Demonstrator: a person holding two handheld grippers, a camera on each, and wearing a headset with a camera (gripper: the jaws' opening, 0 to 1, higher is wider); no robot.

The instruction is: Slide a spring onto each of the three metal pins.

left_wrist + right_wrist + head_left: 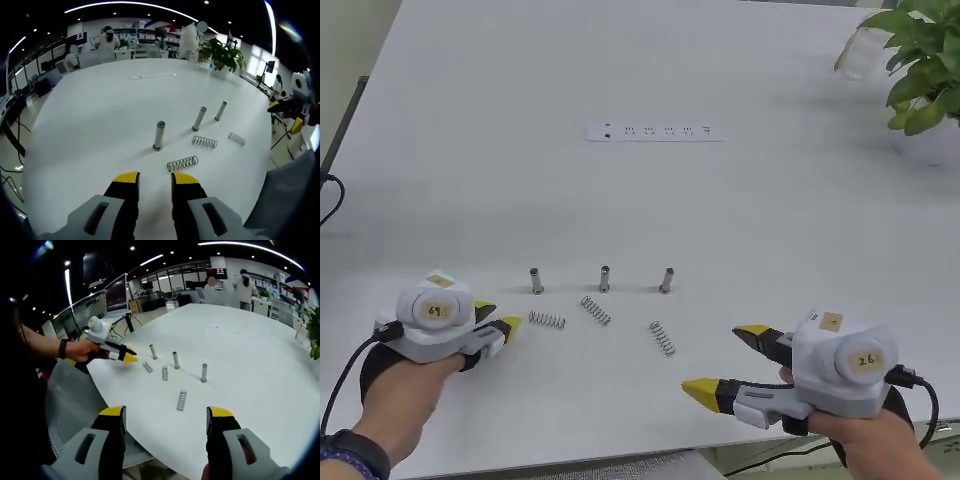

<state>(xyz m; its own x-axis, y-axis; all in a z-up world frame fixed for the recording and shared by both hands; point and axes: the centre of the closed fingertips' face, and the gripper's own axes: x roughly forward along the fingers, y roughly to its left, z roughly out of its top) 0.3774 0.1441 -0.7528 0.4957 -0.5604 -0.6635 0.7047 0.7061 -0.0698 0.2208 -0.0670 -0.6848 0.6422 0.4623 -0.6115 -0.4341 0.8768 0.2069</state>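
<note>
The three springs (595, 310) looked light, thin-wired and easily squashed or rolled, so a gentle pinch across the middle coils seemed best. They lay loose on the white counter (770, 200), just before three upright steel pins (605, 279). The left tool (500, 315) was narrowly open and the right tool (725, 360) wide open, both empty.

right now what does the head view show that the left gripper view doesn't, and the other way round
Head view: the hand holding the left gripper, and a wristband. Left gripper view: people beyond the table. Both: three upright pins, three springs lying loose with none on a pin, the right gripper with jaws wide apart, the plant and a power strip.
</note>
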